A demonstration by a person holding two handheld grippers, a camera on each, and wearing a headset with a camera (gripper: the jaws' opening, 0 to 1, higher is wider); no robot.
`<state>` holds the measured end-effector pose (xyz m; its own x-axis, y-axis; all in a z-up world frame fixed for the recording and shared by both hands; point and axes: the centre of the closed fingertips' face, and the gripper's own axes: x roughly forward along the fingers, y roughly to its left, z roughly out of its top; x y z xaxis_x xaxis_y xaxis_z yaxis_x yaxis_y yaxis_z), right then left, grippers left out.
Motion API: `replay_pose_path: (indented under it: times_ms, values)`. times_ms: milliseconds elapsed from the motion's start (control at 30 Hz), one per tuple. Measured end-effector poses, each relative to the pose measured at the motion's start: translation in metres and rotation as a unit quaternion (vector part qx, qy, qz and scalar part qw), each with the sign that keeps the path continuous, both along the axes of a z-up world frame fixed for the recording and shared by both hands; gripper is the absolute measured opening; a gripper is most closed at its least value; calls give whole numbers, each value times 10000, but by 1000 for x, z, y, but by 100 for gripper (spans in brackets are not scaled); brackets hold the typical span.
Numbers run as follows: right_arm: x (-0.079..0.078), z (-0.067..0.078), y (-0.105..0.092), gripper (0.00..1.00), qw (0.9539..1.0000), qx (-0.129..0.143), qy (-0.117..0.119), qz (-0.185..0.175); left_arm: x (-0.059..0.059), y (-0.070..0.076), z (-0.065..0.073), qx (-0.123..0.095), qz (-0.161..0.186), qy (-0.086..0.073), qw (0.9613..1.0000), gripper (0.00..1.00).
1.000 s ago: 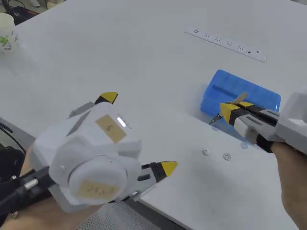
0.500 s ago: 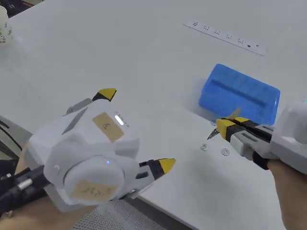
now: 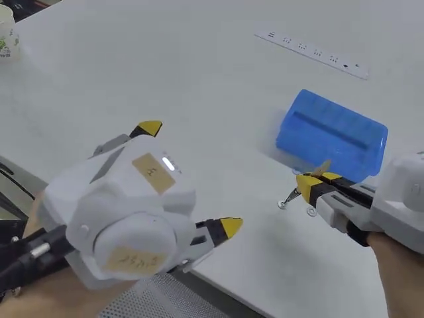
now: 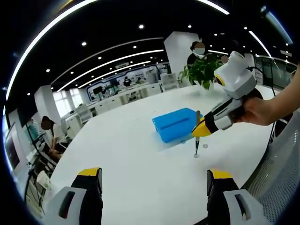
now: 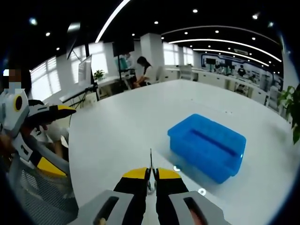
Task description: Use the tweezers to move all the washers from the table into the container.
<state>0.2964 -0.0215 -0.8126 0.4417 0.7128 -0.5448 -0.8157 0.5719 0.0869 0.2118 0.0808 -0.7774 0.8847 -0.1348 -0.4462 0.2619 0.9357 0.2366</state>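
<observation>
The right hand-held gripper [image 3: 315, 180] brought the tweezers [image 3: 292, 196] from the container [image 3: 331, 131] to a washer [image 3: 283, 206].

- A white table [image 3: 165, 79] is bearing all items.
- A blue container [image 3: 331, 136] is sitting near its front edge.
- Washers [image 3: 311, 211] are lying just beside the container.
- A power strip [image 3: 311, 54] and a paper cup [image 3: 5, 33] are resting farther back.

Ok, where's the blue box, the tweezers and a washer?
Blue box [image 3: 331, 132]: head view, middle of its upper face.
Tweezers [image 4: 196, 145]: left gripper view, thin shaft just above the tip.
Washer [image 3: 311, 211]: head view, the small ring itself.
</observation>
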Motion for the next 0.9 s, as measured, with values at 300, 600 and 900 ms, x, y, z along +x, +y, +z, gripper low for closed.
replay_pose_path:
  times_ms: [300,600,900]
  values:
    - [-1,-2,0,2,10000,26,36,-22,0,0,-1,25,-7,34,10000,94]
    - [-1,-2,2,2,10000,-37,-65,29,0,0,-1,26,-11,52,10000,94]
    - [0,-2,3,1,9999,-95,-35,53,0,0,-1,30,-43,65,10000,94]
